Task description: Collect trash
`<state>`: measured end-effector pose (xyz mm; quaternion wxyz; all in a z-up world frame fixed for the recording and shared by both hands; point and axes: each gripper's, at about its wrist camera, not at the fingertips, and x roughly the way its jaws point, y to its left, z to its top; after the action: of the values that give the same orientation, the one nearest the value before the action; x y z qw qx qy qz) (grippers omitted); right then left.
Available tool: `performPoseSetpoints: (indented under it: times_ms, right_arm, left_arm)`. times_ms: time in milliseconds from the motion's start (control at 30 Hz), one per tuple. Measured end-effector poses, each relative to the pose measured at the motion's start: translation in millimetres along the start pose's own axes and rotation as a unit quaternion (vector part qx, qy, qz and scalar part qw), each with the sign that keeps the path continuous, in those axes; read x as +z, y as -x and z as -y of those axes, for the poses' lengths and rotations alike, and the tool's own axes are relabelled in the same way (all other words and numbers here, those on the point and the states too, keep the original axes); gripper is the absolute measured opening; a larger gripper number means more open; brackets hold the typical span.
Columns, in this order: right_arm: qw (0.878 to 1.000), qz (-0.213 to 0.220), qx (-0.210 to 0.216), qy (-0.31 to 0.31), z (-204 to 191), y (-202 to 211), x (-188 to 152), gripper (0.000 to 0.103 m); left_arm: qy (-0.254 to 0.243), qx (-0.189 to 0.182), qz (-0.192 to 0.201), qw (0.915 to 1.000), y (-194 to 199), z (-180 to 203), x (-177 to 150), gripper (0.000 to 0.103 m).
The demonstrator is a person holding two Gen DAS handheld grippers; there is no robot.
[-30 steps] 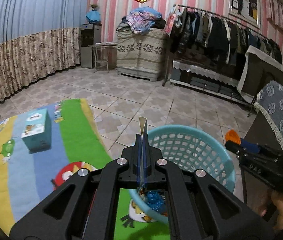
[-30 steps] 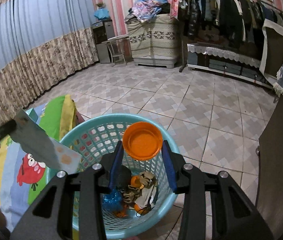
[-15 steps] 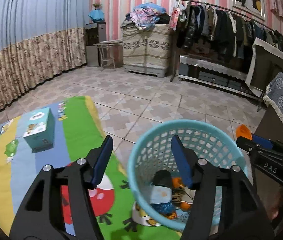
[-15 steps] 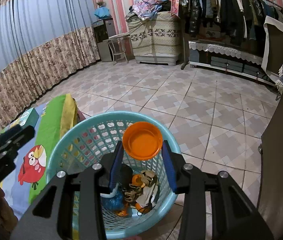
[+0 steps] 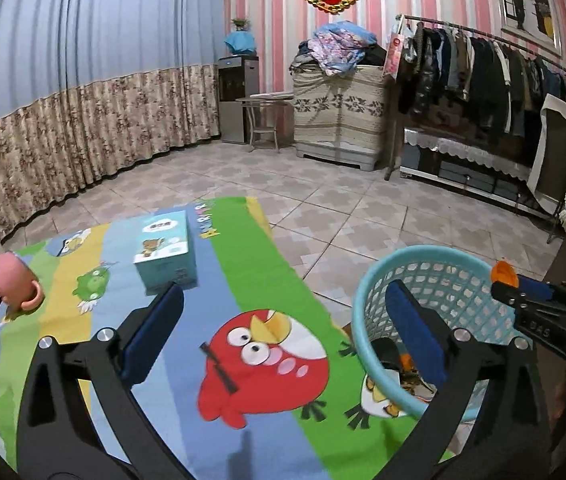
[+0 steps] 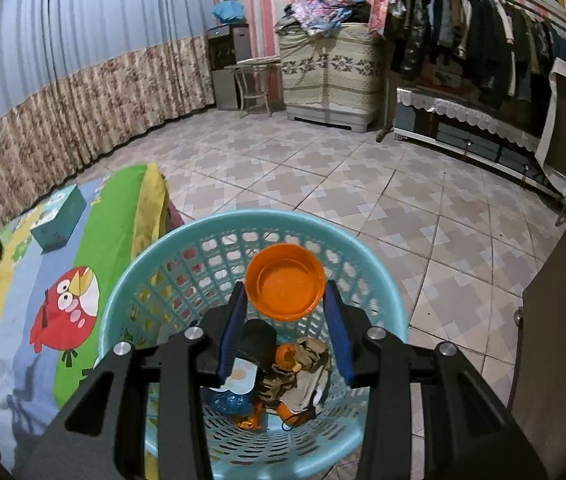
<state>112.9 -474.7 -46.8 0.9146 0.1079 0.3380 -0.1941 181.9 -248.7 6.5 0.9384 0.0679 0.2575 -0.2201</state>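
My right gripper (image 6: 285, 312) pinches the orange lid (image 6: 285, 282) directly above the blue basket (image 6: 379, 300) — placed to drop in. My left gripper (image 5: 283, 332) hangs wide open over the mat (image 5: 243, 264) — empty, ready for more trash.

Even indoor light, moderately bright, colours saturated. Strong fisheye bending and dark corners at every edge. Soft shadows fall on the mat (image 5: 243, 304). Slight blur low in the left view.

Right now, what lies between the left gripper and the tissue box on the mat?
Only bare cartoon mat separates the open left gripper from the tissue box; the left wrist view shows nothing on that stretch.
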Motion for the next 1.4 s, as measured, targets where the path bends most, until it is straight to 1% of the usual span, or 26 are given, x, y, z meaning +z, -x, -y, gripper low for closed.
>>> performPoseSetpoints:
  times_ms: [133,267,300,367,400,433,467,533,633,767,800,933,1033,1167,1267,1400]
  right_arm:
    - [1.000,-0.006,0.001,0.001,-3,-4,0,0.040]
    - [1.000,-0.001,0.003,-0.007,-2,-4,2,0.040]
    - [1.000,0.000,0.006,-0.009,-2,-4,1,0.042]
    - [1.000,0.005,0.000,-0.011,-3,-2,1,0.059]
    - [1.000,0.008,-0.002,-0.011,-3,-1,1,0.072]
    - [1.000,0.015,-0.003,-0.011,-3,1,1,0.075]
    - [1.000,0.017,-0.003,-0.011,-3,2,2,0.076]
    - [1.000,0.021,-0.008,-0.010,-4,4,3,0.085]
    - [0.999,0.027,-0.016,-0.009,-4,7,3,0.091]
    - [0.999,0.038,-0.017,-0.006,-6,13,3,0.095]
    - [0.999,0.044,-0.018,-0.006,-7,16,2,0.098]
    - [0.998,0.060,-0.007,-0.014,-9,29,0,0.098]
    - [0.998,0.068,0.004,-0.012,-19,37,-6,0.099]
    - [0.997,0.067,0.026,0.006,-38,48,-16,0.099]
    - [0.996,0.082,0.030,0.026,-54,64,-24,0.099]
    - [0.993,0.097,0.051,0.040,-73,87,-38,0.099]
  left_arm:
    - [-0.008,0.002,0.004,1.0000,10,-7,-7,0.098]
    - [0.000,0.004,0.004,1.0000,20,-16,-11,0.098]
    - [0.003,0.005,0.004,1.0000,21,-17,-11,0.098]
    - [0.007,0.007,0.004,0.9999,24,-20,-13,0.098]
    - [0.009,0.011,0.005,0.9999,27,-22,-14,0.098]
    - [0.009,0.016,0.006,0.9998,29,-23,-15,0.098]
    - [0.008,0.019,0.007,0.9998,30,-23,-16,0.098]
    - [0.010,0.022,0.007,0.9997,33,-27,-18,0.098]
    - [0.010,0.032,0.008,0.9994,38,-34,-21,0.098]
    - [0.019,0.041,0.009,0.9990,48,-45,-26,0.098]
    - [0.022,0.046,0.009,0.9986,52,-48,-28,0.098]
    - [0.027,0.061,0.018,0.9976,64,-59,-35,0.098]
    - [0.032,0.073,0.025,0.9965,75,-67,-42,0.098]
    - [0.040,0.093,0.031,0.9944,93,-78,-51,0.098]
    - [0.045,0.104,0.040,0.9928,111,-83,-60,0.098]
    - [0.059,0.105,0.042,0.9918,130,-94,-69,0.098]
